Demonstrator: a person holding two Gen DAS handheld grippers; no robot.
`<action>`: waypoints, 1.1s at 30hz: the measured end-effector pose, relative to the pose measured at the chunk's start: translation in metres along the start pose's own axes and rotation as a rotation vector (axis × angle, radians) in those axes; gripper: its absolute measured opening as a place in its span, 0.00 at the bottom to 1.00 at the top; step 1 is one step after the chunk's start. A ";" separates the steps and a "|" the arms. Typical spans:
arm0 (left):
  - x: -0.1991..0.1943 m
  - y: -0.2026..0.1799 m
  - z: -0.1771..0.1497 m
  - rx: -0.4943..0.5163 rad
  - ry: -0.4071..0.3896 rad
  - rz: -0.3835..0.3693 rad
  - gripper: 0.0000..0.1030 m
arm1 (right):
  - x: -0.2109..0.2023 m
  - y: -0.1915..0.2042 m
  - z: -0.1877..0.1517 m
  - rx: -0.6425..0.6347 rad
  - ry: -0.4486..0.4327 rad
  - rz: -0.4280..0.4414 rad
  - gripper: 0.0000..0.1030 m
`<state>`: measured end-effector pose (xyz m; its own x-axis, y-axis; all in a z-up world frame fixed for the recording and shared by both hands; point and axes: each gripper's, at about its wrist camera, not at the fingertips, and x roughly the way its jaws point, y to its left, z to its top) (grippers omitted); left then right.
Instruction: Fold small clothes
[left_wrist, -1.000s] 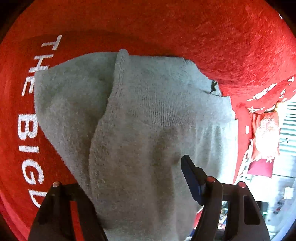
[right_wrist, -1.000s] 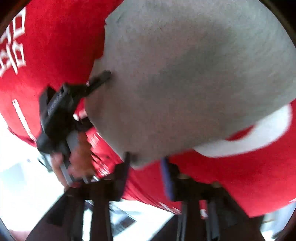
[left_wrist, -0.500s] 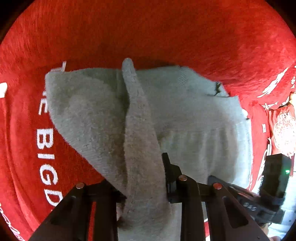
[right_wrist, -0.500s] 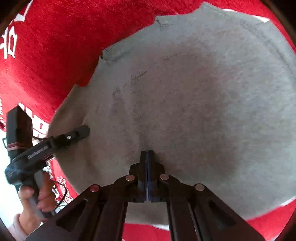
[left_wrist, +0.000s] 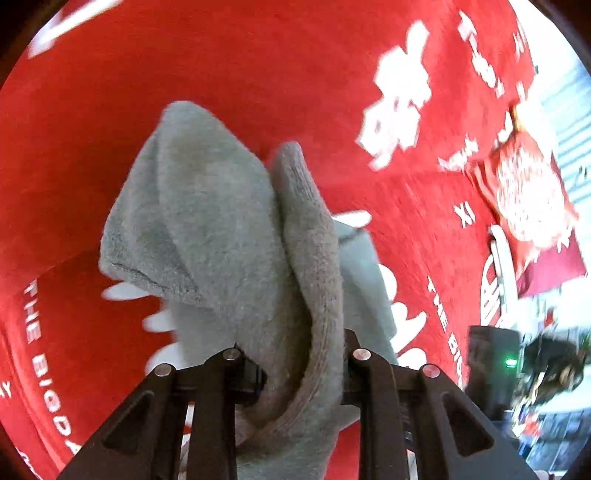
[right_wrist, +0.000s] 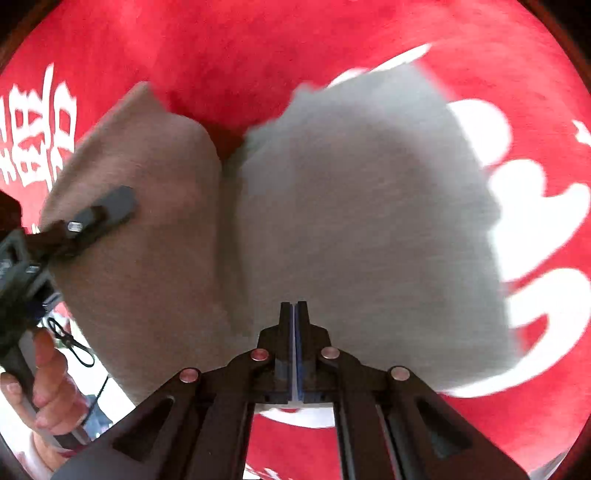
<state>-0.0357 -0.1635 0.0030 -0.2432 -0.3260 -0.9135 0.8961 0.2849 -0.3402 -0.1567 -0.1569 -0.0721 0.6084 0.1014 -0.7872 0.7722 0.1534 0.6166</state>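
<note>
A small grey knit garment (left_wrist: 207, 229) hangs lifted above the red cloth with white lettering (left_wrist: 258, 74). My left gripper (left_wrist: 301, 369) is shut on a thick bunched fold of the garment's edge, and the fabric drapes forward in two lobes. In the right wrist view the garment (right_wrist: 351, 221) spreads wide, creased down the middle. My right gripper (right_wrist: 294, 314) is shut on the garment's near edge, jaws pressed together. The left gripper's finger (right_wrist: 110, 210) shows at the left, clamped on the garment's other lobe, with the holding hand (right_wrist: 40, 387) below.
The red cloth (right_wrist: 258, 44) covers the whole table under the garment. At the right in the left wrist view hang a red banner (left_wrist: 528, 192) and a dark device with a green light (left_wrist: 511, 363), beyond the table's edge.
Both grippers have lifted the garment off the cloth. The left gripper, open a second ago, closed on the edge. The garment now hangs bunched and creased rather than lying flat.
</note>
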 end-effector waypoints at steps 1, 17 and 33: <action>0.013 -0.014 0.003 0.019 0.014 0.003 0.25 | -0.008 -0.012 0.001 0.024 -0.013 0.013 0.04; 0.052 -0.119 0.003 0.295 -0.051 0.167 0.91 | -0.016 -0.121 -0.004 0.346 -0.019 0.257 0.16; 0.009 0.070 -0.034 -0.114 -0.009 0.371 0.91 | -0.009 -0.127 0.056 0.425 0.017 0.503 0.65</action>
<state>0.0124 -0.1163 -0.0366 0.0933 -0.1898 -0.9774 0.8755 0.4832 -0.0102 -0.2497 -0.2319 -0.1427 0.9139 0.0758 -0.3989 0.4013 -0.3183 0.8589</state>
